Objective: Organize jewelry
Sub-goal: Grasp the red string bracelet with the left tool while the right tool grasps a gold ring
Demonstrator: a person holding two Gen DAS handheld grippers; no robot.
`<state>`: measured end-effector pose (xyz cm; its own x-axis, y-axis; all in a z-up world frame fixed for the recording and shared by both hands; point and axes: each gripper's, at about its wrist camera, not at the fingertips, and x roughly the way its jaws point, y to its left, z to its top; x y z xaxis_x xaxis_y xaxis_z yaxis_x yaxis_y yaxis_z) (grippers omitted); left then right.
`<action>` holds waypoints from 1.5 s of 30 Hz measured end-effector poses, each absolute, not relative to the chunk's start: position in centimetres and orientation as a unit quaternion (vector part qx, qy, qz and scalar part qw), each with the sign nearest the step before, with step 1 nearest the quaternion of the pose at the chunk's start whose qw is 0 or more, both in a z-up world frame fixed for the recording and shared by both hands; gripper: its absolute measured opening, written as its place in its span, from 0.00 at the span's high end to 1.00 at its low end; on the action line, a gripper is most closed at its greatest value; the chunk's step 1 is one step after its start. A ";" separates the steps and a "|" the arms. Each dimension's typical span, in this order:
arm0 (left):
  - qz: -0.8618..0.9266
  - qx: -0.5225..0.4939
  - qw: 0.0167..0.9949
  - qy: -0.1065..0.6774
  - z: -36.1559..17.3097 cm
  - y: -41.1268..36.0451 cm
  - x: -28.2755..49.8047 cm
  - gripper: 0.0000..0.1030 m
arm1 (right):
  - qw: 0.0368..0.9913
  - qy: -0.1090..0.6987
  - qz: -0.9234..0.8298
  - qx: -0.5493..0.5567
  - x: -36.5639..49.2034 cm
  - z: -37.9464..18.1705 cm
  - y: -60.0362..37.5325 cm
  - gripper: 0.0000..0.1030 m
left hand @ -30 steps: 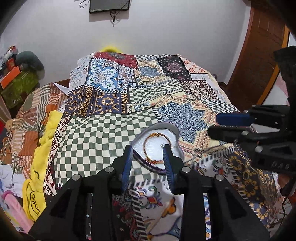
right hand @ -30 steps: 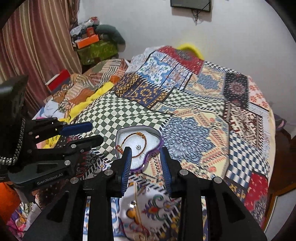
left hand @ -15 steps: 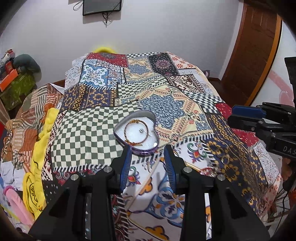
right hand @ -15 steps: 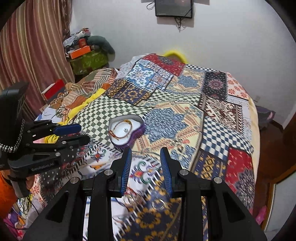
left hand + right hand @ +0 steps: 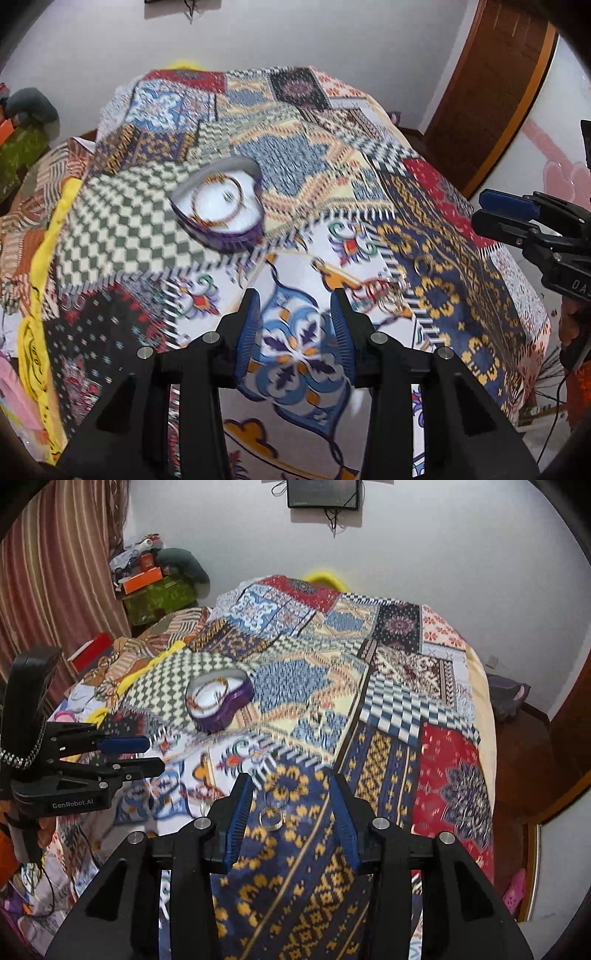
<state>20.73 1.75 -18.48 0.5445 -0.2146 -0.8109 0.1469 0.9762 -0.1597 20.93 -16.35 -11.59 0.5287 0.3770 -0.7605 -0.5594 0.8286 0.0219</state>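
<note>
A purple heart-shaped box (image 5: pixel 221 216) (image 5: pixel 218 698) with a white inside lies on the patchwork bedspread (image 5: pixel 332 177), with a beaded bracelet (image 5: pixel 218 205) in it. A silver ring (image 5: pixel 271 818) lies on the blue and yellow patch, seen between my right gripper's (image 5: pixel 291 786) fingers but untouched. The right jaws are opening and grip nothing. My left gripper (image 5: pixel 295 306) stands open over a blue flower print, nearer than the box, with nothing between its pads. More small rings (image 5: pixel 391 297) lie to its right.
Folded clothes and a yellow cloth (image 5: pixel 40 236) are heaped along the bed's left side. A wooden door (image 5: pixel 491 92) stands at the right, a striped curtain (image 5: pixel 55 583) at the left, and a screen (image 5: pixel 323 493) hangs on the back wall.
Both grippers have drawn back from the heart box toward the bed's near end, so the box looks smaller and farther. The right jaws have widened.
</note>
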 end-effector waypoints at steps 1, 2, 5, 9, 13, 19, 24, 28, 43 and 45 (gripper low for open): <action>-0.107 -0.034 0.876 0.470 -18.8 1.4 20.6 0.62 | 0.865 0.408 0.269 -0.114 20.7 -12.2 -16.5 0.62; -0.109 -0.032 0.874 0.472 -19.1 1.2 20.5 0.62 | 0.863 0.412 0.269 -0.116 20.5 -12.7 -16.6 0.62; -0.120 -0.026 0.871 0.476 -19.8 0.3 20.2 0.62 | 0.855 0.423 0.275 -0.120 20.1 -14.1 -16.6 0.62; -0.128 -0.014 0.869 0.477 -20.4 -0.7 20.0 0.62 | 0.848 0.430 0.279 -0.136 19.7 -15.5 -16.4 0.62; -0.133 -0.004 0.873 0.469 -20.5 -1.2 19.9 0.62 | 0.846 0.430 0.284 -0.139 19.9 -16.0 -16.3 0.62; -0.145 -0.004 0.874 0.463 -20.7 -1.3 20.3 0.62 | 0.841 0.430 0.299 -0.135 20.7 -16.1 -15.9 0.62; -0.152 0.005 0.878 0.453 -20.9 -1.7 20.6 0.67 | 0.833 0.439 0.308 -0.137 21.2 -17.1 -15.0 0.62; -0.168 0.010 0.879 0.446 -21.2 -2.1 20.7 0.71 | 0.834 0.433 0.314 -0.139 21.2 -17.2 -14.8 0.62; -0.183 -0.017 0.877 0.444 -21.2 -2.4 20.8 0.94 | 0.839 0.425 0.311 -0.137 21.4 -17.3 -14.7 0.77; -0.181 -0.021 0.877 0.444 -21.0 -2.2 20.7 0.94 | 0.839 0.426 0.311 -0.135 21.3 -17.2 -14.7 0.77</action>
